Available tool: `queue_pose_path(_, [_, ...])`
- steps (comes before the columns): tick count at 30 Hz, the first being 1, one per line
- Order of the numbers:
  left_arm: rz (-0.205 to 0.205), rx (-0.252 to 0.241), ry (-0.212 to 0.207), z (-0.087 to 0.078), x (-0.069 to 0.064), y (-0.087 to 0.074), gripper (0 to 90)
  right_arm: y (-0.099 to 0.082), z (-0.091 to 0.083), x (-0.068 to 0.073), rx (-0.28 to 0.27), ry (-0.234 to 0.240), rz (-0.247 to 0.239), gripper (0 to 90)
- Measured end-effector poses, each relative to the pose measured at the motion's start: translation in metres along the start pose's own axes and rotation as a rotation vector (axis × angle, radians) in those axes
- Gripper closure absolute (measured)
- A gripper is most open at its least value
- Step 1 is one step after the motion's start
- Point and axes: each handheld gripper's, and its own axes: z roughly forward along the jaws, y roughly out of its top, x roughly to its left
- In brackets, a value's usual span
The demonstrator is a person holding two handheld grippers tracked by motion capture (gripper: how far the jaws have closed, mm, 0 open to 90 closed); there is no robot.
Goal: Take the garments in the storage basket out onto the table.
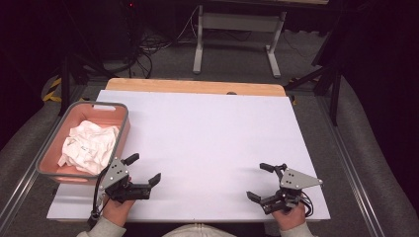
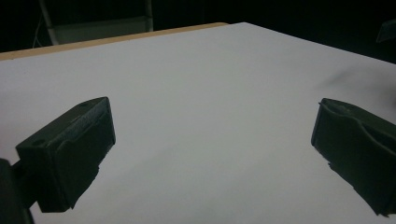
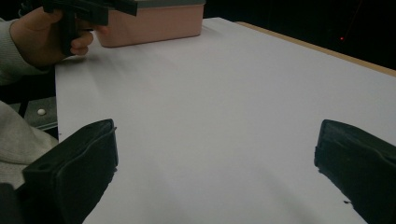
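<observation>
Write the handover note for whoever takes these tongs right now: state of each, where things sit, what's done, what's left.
Left tongs: open, holding nothing, just beside the pink basket near the table's front left.
Right tongs: open, holding nothing, at the front right.
White cloth: crumpled inside the basket, touched by neither.
White table cover: bare between the tongs.
Done: nothing visibly under way on the cover.
Left: probably reach into the basket with the left tongs for the cloth.

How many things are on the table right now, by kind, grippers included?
Grippers: 2, left gripper and right gripper, both open and holding nothing
Bins: 1, pink bin
Cloths: 1, white cloth crumpled inside the bin
Total: 4
</observation>
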Motion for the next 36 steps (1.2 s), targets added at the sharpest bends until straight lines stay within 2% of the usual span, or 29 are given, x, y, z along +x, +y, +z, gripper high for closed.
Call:
queue_pose_path(7, [0.004, 0.002, -0.001, 0.001, -0.001, 0.000, 0.7, 0.000, -0.001, 0.001, 0.000, -0.002, -0.003, 0.2])
queue_pose_path(12, [0.022, 0.003, -0.011, 0.000, -0.003, 0.001, 1.2, 0.000, 0.000, 0.000, -0.002, 0.002, -0.001, 0.2])
queue_pose_path(17, [0.024, 0.033, -0.015, 0.002, -0.005, 0.004, 1.3, 0.000, 0.001, 0.001, 0.005, 0.003, -0.002, 0.2])
queue_pose_path(21, [0.046, 0.053, -0.050, 0.003, -0.005, 0.004, 1.3, -0.001, 0.001, 0.001, 0.011, 0.008, -0.007, 0.2])
queue_pose_path(28, [0.039, 0.079, -0.041, 0.001, -0.003, 0.009, 1.4, -0.001, 0.003, 0.001, 0.022, 0.014, -0.008, 0.2])
queue_pose_path(33, [0.036, 0.078, -0.035, -0.003, -0.001, 0.014, 1.8, -0.001, 0.004, 0.001, 0.027, 0.013, -0.006, 0.2])
queue_pose_path(36, [0.050, 0.093, -0.027, -0.007, 0.001, 0.018, 2.1, -0.001, 0.004, 0.001, 0.028, 0.014, -0.006, 0.2])
